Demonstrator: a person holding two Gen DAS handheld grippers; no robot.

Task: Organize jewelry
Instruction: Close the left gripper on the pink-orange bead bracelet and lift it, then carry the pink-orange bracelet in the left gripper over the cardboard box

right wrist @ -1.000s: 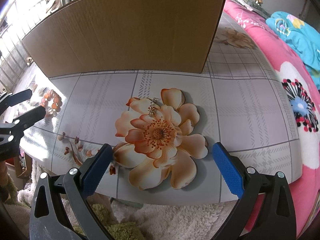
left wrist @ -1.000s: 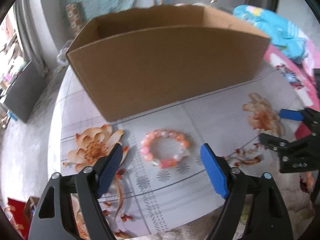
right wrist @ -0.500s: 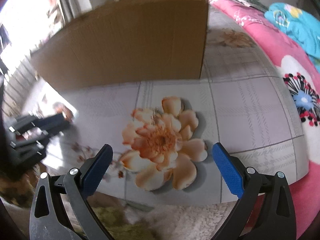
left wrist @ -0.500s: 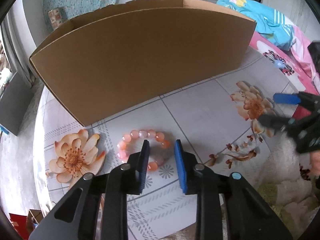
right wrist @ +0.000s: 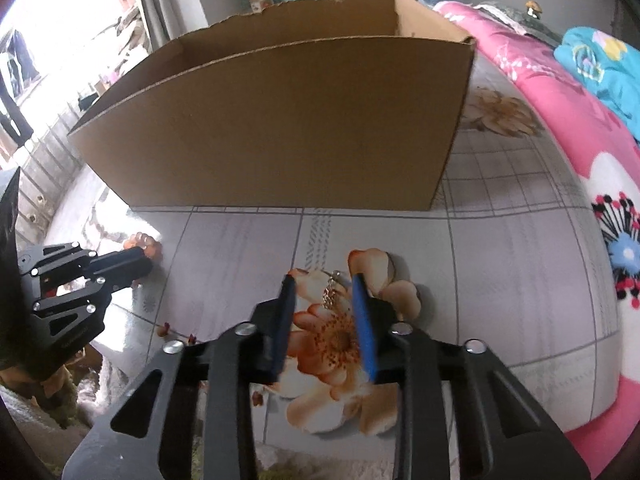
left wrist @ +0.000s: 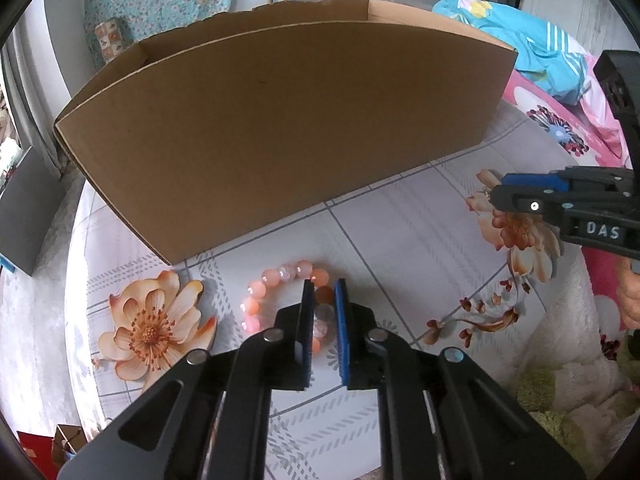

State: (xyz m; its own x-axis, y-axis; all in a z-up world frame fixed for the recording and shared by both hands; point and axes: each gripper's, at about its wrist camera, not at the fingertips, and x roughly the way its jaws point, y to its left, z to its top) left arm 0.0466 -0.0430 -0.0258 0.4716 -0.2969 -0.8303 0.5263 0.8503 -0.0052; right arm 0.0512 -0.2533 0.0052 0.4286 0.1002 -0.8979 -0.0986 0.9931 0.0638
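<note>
A pink and orange bead bracelet (left wrist: 276,284) lies on the flowered tablecloth in front of the cardboard box (left wrist: 280,128). My left gripper (left wrist: 324,292) is shut on the right side of the bracelet, with beads pinched between the blue pads. A small silver chain piece (right wrist: 331,292) lies on an orange flower print in the right wrist view. My right gripper (right wrist: 324,284) is down over it with the jaws partly closed around it, a gap left on each side. The right gripper also shows in the left wrist view (left wrist: 508,192).
The open cardboard box (right wrist: 280,128) stands across the back of the table. A pink flowered blanket (right wrist: 580,128) and a blue cloth (right wrist: 600,64) lie to the right. A fluffy white and green rug (left wrist: 560,392) hangs at the table's near edge.
My left gripper moved down onto the bracelet and closed on its beads. My right gripper moved forward over the silver chain and narrowed from wide open to partly closed.
</note>
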